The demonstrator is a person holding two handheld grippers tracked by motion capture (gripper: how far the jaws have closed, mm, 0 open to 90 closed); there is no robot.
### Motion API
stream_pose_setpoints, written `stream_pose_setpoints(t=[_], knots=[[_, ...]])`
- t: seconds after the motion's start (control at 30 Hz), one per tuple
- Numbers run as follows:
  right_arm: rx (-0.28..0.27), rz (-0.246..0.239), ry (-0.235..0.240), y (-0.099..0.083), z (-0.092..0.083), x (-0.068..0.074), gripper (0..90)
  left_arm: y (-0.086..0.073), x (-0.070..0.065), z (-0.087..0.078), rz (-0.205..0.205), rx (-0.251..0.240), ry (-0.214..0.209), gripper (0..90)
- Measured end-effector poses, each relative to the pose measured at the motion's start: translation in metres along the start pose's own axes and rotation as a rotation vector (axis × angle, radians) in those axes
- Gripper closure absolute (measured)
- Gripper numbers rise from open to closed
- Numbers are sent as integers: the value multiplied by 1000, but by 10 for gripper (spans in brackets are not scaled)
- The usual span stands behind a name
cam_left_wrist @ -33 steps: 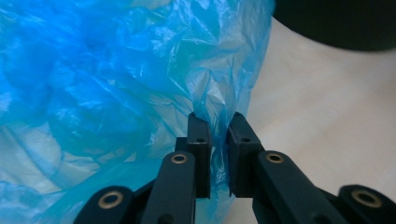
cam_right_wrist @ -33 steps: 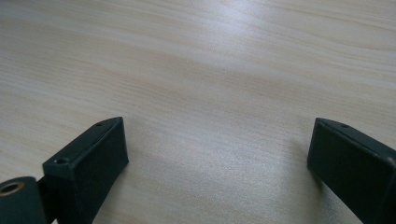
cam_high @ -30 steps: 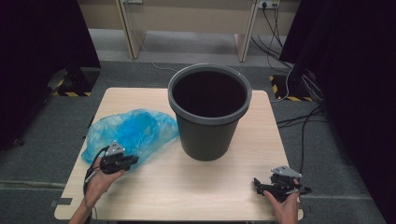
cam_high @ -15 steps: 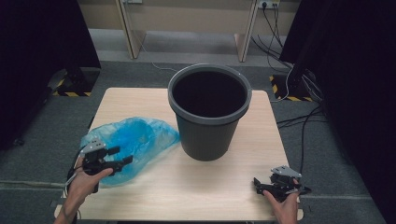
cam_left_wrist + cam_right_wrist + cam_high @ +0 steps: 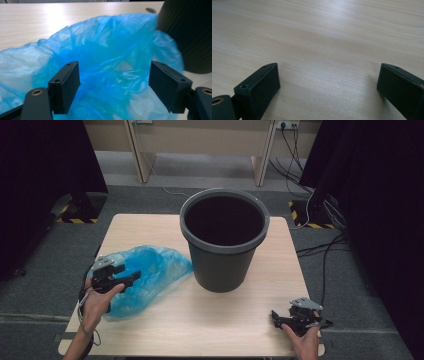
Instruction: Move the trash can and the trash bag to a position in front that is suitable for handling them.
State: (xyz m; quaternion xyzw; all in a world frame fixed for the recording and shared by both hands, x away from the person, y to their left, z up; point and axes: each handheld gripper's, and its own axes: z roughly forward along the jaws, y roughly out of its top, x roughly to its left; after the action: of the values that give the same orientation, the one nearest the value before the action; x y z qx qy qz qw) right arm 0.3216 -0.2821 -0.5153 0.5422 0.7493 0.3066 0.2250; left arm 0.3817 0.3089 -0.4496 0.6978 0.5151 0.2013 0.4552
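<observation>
On the left side of the wooden table point(image 5: 240, 330), the left gripper point(image 5: 131, 279) hangs over the near edge of a crumpled blue plastic bag point(image 5: 150, 270), held in the person's left hand point(image 5: 95, 302); its jaws have just been opening and now stand wide apart, with the bag's film showing beyond and below them but not pinched; the bag lies slack on the tabletop, its right end just beside the foot of the bin; what it holds, if anything, cannot be told through the folds. At the table's middle stands a dark grey plastic bin point(image 5: 224, 250), upright, its mouth open upward; the high view looks into it, yet the inside is too dark to show any contents. Near the right front corner, the right gripper point(image 5: 275, 315) rests low in the right hand point(image 5: 305, 340), well apart from bin and bag, its jaws spread wide with nothing between them.

From the left gripper view come the bag's translucent creases point(image 5: 112, 62) up close and the bin's ribbed dark wall point(image 5: 190, 32) at the right, the bag's far edge reaching it; the right gripper view gives bare wood grain point(image 5: 324, 50) between its two pads point(image 5: 259, 90).
</observation>
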Motion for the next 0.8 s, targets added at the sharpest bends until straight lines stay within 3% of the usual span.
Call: stream_pose_setpoints(t=[0.27, 0.33, 0.8], knots=[[3, 10, -1, 0, 0, 1, 49, 1, -24, -12, 27, -22, -58, 228], [2, 5, 0, 0, 0, 1, 49, -5, -35, -16, 28, -24, -91, 227], [2, 5, 0, 0, 0, 1, 49, -43, -79, -23, 73, -4, -181, 225]])
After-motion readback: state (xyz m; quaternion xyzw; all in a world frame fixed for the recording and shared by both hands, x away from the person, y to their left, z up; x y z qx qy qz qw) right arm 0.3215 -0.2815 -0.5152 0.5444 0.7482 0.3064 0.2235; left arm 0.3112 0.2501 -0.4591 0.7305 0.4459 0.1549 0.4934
